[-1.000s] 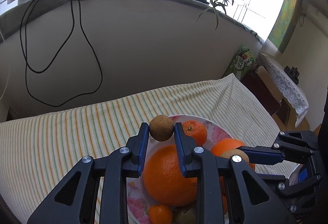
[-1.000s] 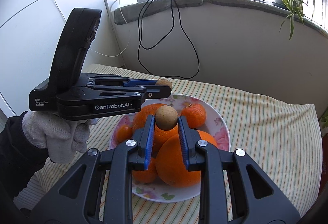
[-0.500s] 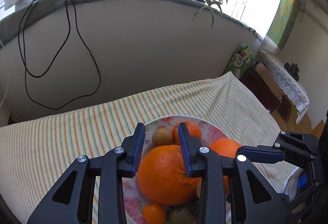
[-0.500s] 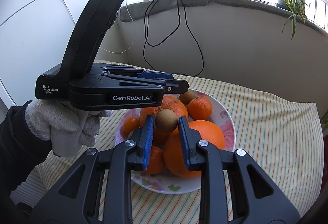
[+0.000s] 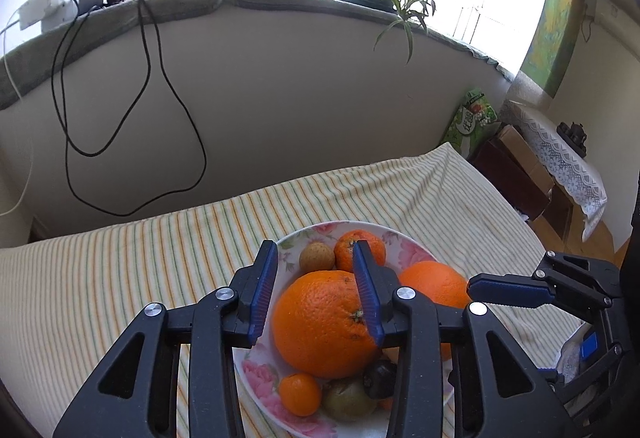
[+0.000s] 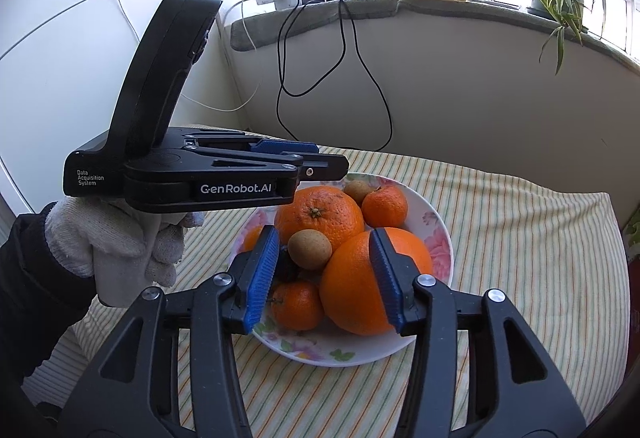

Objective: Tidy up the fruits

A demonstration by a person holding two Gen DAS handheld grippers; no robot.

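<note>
Both tongs are opening over the floral plate (image 6: 438, 238): right gripper (image 6: 324, 274) releases its brown fruit (image 6: 310, 250) onto the pile; left gripper (image 5: 316, 292) stands empty, its brown fruit (image 5: 317, 257) just ahead.

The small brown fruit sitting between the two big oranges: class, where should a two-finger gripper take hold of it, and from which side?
Grip the small brown fruit across its round middle, coming from above: two big oranges crowd it behind and right, while its top is exposed.

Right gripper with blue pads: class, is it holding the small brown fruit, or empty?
Empty. The right gripper is opening; the small brown fruit rests on the plate's fruit pile.
</note>
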